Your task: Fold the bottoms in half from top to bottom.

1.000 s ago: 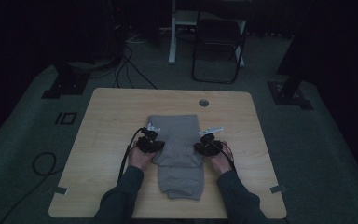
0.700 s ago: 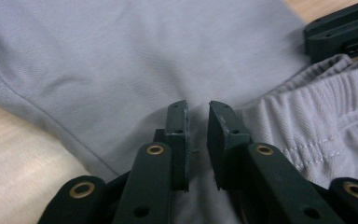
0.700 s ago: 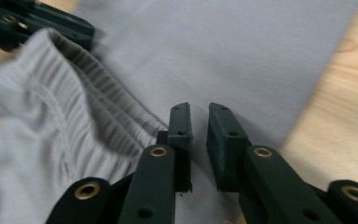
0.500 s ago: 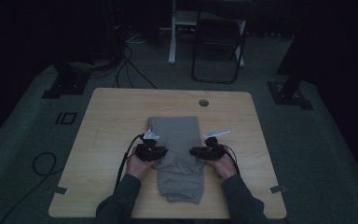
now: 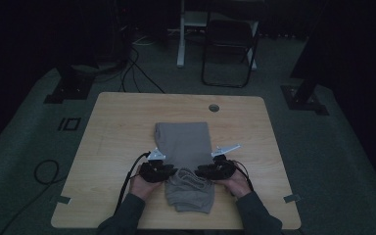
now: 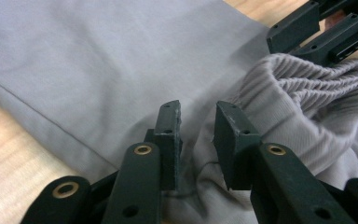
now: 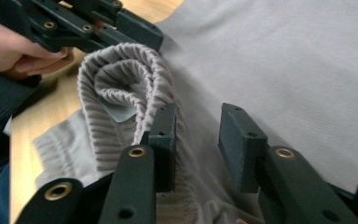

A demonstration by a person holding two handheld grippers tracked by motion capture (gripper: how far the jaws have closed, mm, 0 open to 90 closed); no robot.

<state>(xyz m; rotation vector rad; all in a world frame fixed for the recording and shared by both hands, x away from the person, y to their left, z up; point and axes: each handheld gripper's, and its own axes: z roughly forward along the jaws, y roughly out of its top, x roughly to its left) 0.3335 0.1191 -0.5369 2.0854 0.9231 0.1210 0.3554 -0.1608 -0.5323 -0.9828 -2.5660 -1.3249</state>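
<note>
the table [image 5: 107, 127] carries a grey garment [image 5: 186, 144], sweatpants by the look of the ribbed waistband [image 7: 121, 88], lying flat in a long folded strip that runs away from both grippers, with the bunched waistband end between them. the step in hand reads as a fold: both tools sit at the near end, the band curled up off the cloth.

left gripper [image 6: 198, 130]: jaws parted, a narrow gap, nothing pinched; smooth fabric lies just under and ahead of its tips, the ribbed roll off to its right.

right gripper [image 7: 198, 140]: jaws likewise parted and empty, the ribbed band touching the outside of its left jaw, plain cloth ahead.

my guess is the next move calls for each tool to close on a side of the band, evenly, so the fold stays square.
</note>
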